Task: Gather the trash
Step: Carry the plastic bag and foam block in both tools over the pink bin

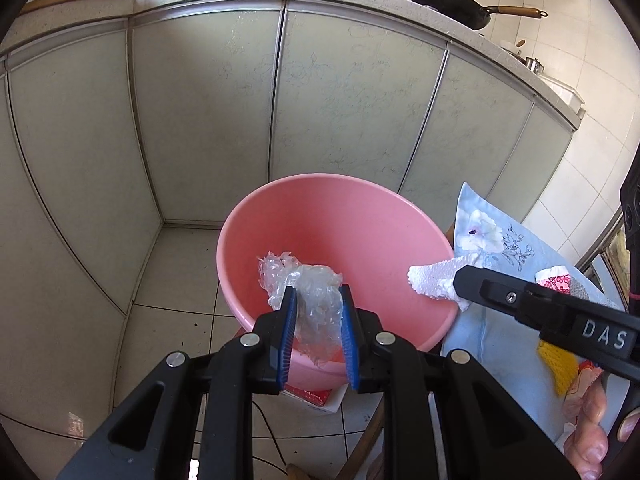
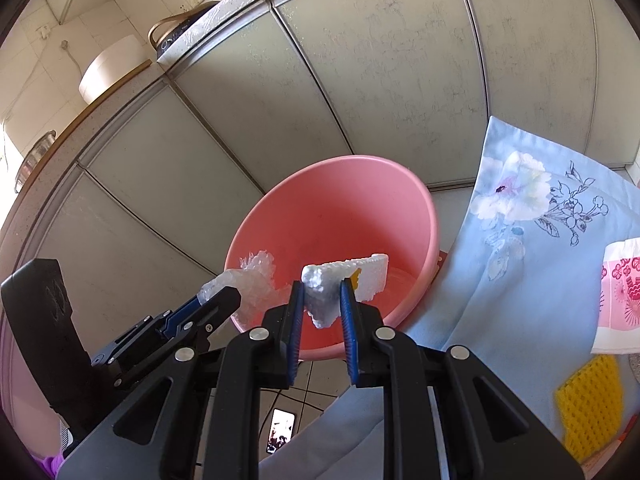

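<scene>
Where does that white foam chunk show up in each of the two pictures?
Left wrist view: the white foam chunk sits right of centre, held by the right tool over the pink basin's rim.
Right wrist view: low centre, between blue pads.
Shared landmark: the pink basin.

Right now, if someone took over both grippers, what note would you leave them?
Left gripper: shut on crumpled clear plastic, held over the pink basin.
Right gripper: shut on a white foam piece, also over the basin.
Done: both pieces picked up and brought to the basin.
Left: release both, then collect the yellow foam net and pink-printed wrapper lying on the blue floral cloth.
</scene>
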Demonstrator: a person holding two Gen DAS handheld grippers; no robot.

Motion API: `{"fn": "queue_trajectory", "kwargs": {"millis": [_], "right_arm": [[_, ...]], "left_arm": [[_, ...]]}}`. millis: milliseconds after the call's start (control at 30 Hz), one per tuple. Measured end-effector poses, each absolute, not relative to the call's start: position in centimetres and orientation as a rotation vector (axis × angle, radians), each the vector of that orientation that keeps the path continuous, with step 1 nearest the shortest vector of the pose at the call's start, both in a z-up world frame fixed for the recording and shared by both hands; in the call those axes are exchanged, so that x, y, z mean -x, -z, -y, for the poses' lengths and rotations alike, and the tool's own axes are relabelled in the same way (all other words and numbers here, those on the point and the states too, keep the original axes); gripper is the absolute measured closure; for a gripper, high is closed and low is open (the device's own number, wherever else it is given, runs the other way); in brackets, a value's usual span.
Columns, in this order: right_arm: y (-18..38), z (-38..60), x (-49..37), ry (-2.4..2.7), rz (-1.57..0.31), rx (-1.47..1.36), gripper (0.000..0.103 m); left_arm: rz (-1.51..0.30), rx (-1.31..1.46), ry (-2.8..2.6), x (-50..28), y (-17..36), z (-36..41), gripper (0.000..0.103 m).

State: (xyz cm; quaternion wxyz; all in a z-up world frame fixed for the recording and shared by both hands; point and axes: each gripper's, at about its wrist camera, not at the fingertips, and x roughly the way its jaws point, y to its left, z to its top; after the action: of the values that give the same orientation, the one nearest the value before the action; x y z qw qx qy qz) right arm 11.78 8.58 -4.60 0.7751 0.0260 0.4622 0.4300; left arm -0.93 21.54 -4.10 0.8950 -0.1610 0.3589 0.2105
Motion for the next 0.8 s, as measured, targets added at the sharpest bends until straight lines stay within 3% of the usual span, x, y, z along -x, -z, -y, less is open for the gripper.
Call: {"fn": "queue_trajectory", "kwargs": {"millis": [800], "right_arm": [[4.79,-8.77,-11.95,-0.929,-1.003,-0.052,0.084]], "left_arm": [[-0.759,0.331,-0.443,0.74,4.7,-21.02,0.082]]}}
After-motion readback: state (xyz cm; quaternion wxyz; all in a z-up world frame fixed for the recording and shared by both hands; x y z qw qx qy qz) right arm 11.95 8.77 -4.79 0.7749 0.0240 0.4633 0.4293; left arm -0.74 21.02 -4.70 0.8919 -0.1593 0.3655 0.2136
